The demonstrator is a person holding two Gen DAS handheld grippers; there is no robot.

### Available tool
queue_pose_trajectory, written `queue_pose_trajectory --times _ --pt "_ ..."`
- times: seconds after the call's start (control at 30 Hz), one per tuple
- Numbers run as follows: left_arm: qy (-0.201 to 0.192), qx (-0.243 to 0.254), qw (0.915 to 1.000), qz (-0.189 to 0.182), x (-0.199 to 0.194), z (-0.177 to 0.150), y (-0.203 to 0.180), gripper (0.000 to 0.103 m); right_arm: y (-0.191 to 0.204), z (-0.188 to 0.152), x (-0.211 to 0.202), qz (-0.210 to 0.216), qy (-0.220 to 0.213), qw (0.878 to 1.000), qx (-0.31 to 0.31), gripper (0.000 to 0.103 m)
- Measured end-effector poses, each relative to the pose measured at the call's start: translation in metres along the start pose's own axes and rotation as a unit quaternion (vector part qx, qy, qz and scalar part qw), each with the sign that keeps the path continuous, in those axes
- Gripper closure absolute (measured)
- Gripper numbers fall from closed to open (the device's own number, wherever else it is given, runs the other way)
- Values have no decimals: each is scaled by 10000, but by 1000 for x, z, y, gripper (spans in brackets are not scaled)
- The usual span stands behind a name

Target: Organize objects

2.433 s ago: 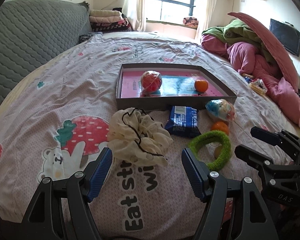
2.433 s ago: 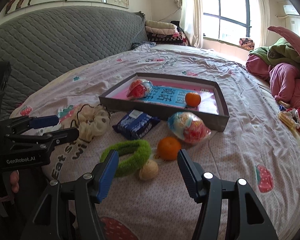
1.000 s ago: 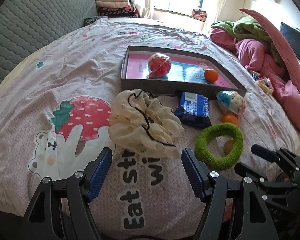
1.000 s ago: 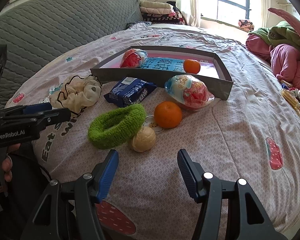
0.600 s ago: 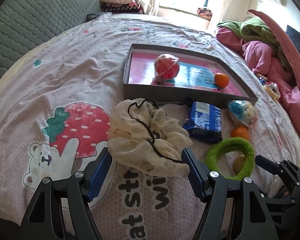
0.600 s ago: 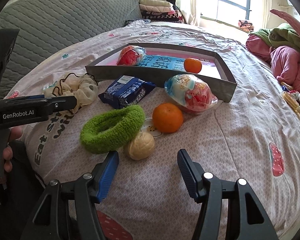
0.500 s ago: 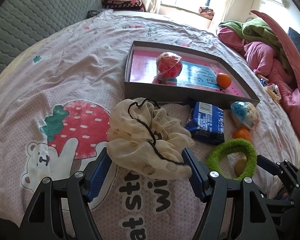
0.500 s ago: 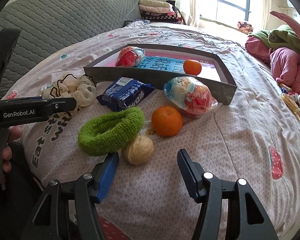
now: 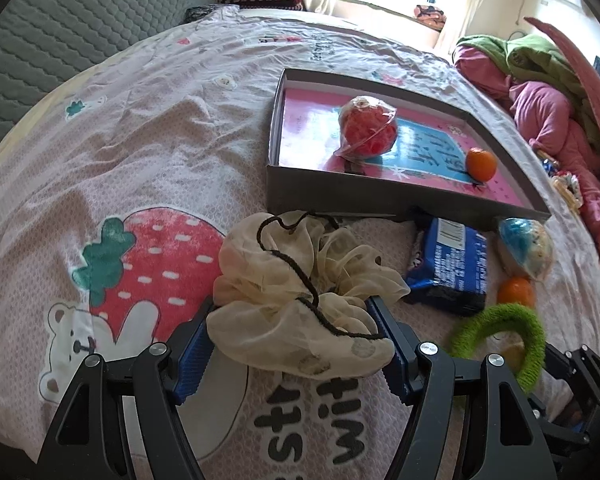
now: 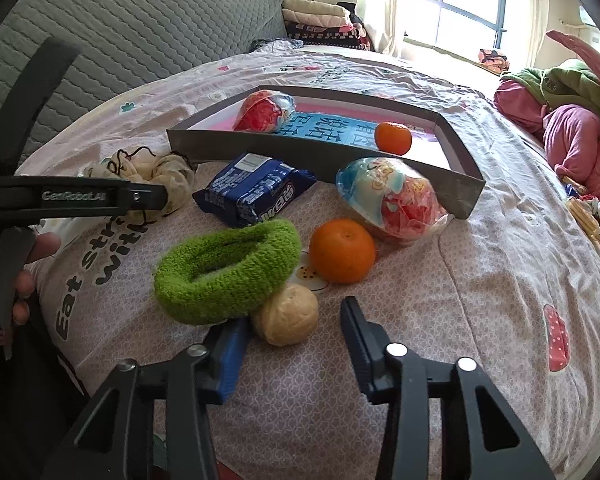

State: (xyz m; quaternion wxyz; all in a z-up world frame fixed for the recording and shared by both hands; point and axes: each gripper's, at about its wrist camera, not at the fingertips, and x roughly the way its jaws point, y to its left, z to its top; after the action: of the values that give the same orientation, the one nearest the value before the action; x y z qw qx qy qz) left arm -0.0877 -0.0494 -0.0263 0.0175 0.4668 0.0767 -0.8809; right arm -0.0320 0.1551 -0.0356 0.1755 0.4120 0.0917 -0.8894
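- My left tongs tilt down, jaws wide, straddling the cream scrunchie on the bed.
- My right tongs tilt down, jaws closing near the walnut, not yet gripping it.
- The tray holds a red ball and an orange.

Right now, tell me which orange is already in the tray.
The smaller orange, lying on the tray's blue label near its right end. The bigger orange is outside, on the bedspread in front of the tray beside the green ring.
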Motion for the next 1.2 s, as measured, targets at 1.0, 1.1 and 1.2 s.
queue_pose_trajectory --times 1.0,1.1,1.2 --pt "-46 526 9946 -899 -13 -15 -29 86 -15 -3 -6 -46 -117 9995 291 69" --pt "-127 525 9941 -941 -17 -14 -29 86 -17 -2 -8 -68 -157 9993 340 69" --pt "-311 542 9932 -982 -25 -13 -28 86 -19 0 -12 -138 -232 9990 368 69"
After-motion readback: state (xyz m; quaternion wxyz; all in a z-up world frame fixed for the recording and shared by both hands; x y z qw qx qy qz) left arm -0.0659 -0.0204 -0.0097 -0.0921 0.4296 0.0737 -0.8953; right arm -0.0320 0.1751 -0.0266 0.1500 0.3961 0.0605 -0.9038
